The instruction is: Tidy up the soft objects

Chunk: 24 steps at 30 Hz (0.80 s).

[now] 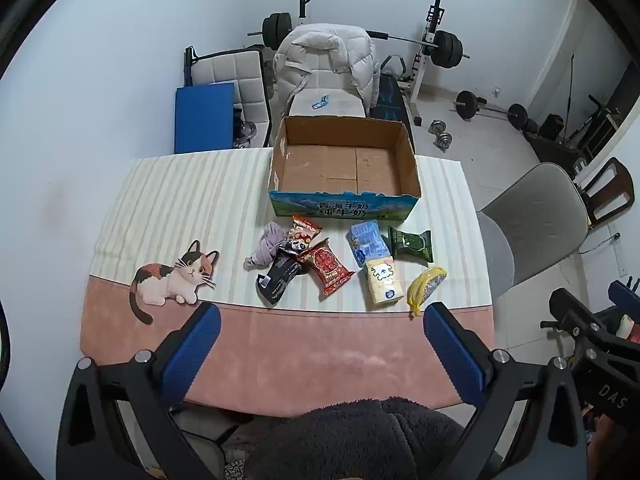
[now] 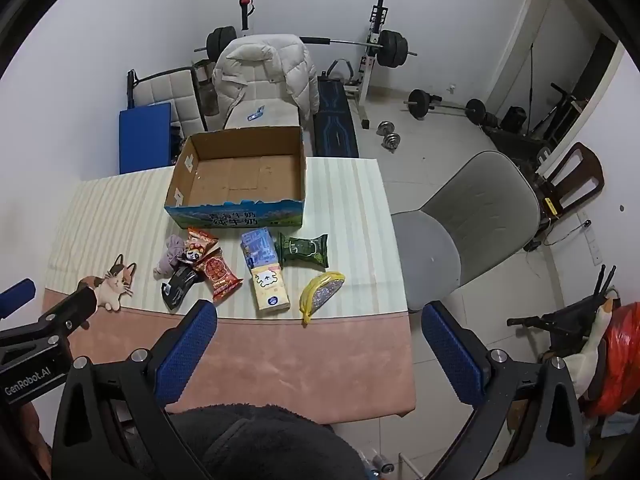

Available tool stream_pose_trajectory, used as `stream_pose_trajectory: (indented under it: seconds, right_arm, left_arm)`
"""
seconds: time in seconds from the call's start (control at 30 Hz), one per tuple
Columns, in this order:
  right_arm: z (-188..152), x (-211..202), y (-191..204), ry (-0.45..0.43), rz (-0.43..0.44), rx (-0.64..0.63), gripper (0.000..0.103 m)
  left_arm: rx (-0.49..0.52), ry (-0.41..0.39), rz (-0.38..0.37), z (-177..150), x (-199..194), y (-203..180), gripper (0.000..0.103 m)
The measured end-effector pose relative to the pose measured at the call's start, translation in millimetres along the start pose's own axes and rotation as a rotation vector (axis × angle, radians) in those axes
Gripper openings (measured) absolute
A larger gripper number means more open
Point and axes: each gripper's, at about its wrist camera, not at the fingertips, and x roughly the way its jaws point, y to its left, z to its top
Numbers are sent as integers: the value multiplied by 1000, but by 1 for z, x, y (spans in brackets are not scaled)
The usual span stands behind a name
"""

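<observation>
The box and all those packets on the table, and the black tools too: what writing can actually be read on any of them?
"青海牛奶 纯牛奶": front of the cardboard box.
"DAS": black body of the right gripper, seen from the left wrist view.
"GenRobot.AI": black body of the left gripper, seen from the right wrist view.
Red snack packet, green packet, blue packet, tissue pack: print too small or blurred to read.

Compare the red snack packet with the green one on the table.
The red snack packet lies at a slant in the left pile, overlapping a black packet; the green snack packet lies apart on the right, nearer the cardboard box. The red one looks longer. Both are sealed pillow packs lying flat, outside the box.
</observation>
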Motion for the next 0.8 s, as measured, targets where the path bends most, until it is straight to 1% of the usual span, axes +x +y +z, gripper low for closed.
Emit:
stream_pose_trajectory:
  seconds: [0.13,0.27,0.4,0.47,0.6,0.8]
  right_arm:
    - [1,-3,5,-13,-5,6,103]
    - [-3,-6,-6,-28,43,34,103]
    - [-3,-4,-6,-19,36,30,103]
    - [-3,-11,-9,-29,33,30,103]
    - [-5,-13,-9,-34,31,23,103]
    - [-4,-14,-7,-27,34,15,103]
  left_arm:
    - [-2,-18,-5,-1,-2,1,103]
    - [2,-19,-7,0,-5,-5,103]
    - [9,-30,-9,-1,-8,-8,103]
    - [3,-32,-12,-2,-8,-8,103]
    - [-4,-30,-13,-3,-4,-10,103]
    - [0,-37,-11,-5,-7,-5,103]
